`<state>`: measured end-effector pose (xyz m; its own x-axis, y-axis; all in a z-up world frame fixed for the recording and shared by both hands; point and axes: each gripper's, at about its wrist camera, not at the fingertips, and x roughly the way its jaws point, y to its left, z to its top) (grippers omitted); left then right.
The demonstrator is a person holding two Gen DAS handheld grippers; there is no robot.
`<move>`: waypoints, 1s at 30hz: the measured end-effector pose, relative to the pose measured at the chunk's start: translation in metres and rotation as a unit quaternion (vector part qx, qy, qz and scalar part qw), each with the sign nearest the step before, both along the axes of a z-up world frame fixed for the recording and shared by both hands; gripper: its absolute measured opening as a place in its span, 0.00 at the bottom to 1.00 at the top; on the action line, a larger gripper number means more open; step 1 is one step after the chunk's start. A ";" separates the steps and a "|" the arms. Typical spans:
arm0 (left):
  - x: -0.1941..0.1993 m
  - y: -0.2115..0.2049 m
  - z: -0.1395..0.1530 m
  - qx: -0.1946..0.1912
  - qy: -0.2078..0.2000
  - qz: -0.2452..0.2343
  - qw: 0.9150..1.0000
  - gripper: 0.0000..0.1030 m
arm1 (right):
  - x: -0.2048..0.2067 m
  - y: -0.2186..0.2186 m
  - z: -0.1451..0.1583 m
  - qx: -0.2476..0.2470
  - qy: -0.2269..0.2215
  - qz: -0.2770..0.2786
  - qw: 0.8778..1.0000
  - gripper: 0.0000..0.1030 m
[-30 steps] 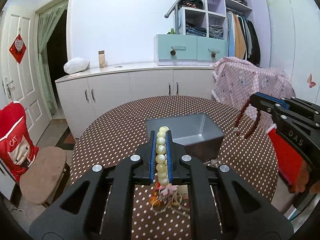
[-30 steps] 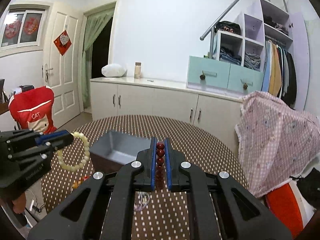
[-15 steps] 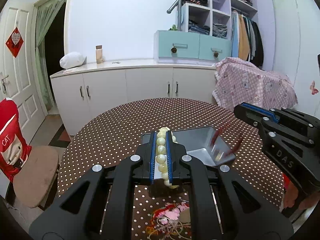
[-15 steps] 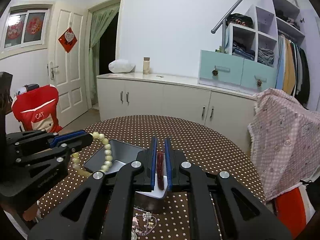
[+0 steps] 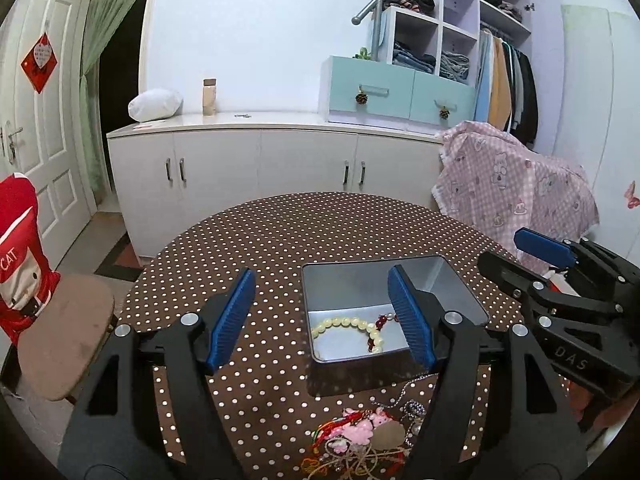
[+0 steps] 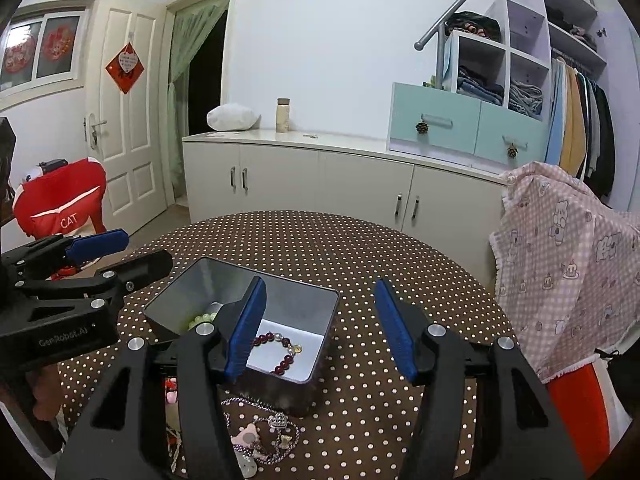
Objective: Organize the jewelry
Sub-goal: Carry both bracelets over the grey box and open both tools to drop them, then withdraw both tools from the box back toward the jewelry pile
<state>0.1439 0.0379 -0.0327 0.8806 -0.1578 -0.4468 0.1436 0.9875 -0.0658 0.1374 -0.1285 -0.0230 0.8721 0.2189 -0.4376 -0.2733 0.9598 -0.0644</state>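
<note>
**Both bracelets lie in the metal tin, both claws spread wide**

The left claw (image 5: pixel 322 316) hovers over the polka-dot counter (image 5: pixel 280 240) with its blue pads (image 5: pixel 232 320) far apart and nothing between them. Its right pad overlaps the near right part of the grey metal tin (image 5: pixel 344 280) in the left wrist view. The right claw (image 6: pixel 320 324) is likewise spread wide and holds nothing; its left pad sits over the middle of the tin (image 6: pixel 200 280) in its own view, and its right pad hangs over bare dotted cloth.

Inside the tin, on its pale floor, rests the cream bead bracelet (image 5: pixel 348 326), lying flat as an open loop. The dark red bead bracelet (image 6: pixel 280 350) lies in the same tin, beside the cream one; in the left wrist view only a few of its red beads (image 5: pixel 380 322) show next to the blue pad, at the right end of the cream loop. A small gold-coloured charm sits on the red strand.

On the counter just in front of the tin lies a tangle of other jewelry (image 5: pixel 360 436): red cords, pink charms and a silver chain. The right wrist view shows a beaded chain with a heart pendant (image 6: pixel 276 420) there, close to the tin's near wall.

Each claw appears at the edge of the other's view, flanking the tin.
</note>
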 end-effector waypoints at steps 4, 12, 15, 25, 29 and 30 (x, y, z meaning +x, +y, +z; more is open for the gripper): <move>-0.006 -0.001 0.002 0.005 -0.005 0.001 1.000 0.66 | -0.005 0.000 0.001 -0.001 0.000 0.000 1.000 0.54; -0.013 -0.001 0.003 0.011 0.001 0.009 1.000 0.66 | -0.013 -0.003 0.000 0.002 0.005 -0.004 1.000 0.56; -0.016 0.001 0.001 0.011 0.004 0.014 1.000 0.66 | -0.016 -0.004 0.000 0.003 0.005 -0.007 1.000 0.58; -0.035 0.010 -0.008 0.002 0.022 0.013 1.000 0.66 | -0.034 -0.006 -0.009 0.008 0.017 -0.014 1.000 0.63; -0.045 0.009 -0.017 0.000 0.032 -0.003 0.999 0.66 | -0.039 -0.005 -0.017 0.010 0.030 -0.013 0.999 0.63; -0.048 0.007 -0.020 0.001 0.035 -0.011 0.999 0.66 | -0.040 -0.006 -0.019 0.010 0.033 -0.013 0.999 0.63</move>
<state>0.0958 0.0452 -0.0524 0.8434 -0.1756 -0.5077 0.1606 0.9843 -0.0737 0.0974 -0.1341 -0.0423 0.8469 0.2055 -0.4905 -0.2506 0.9677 -0.0272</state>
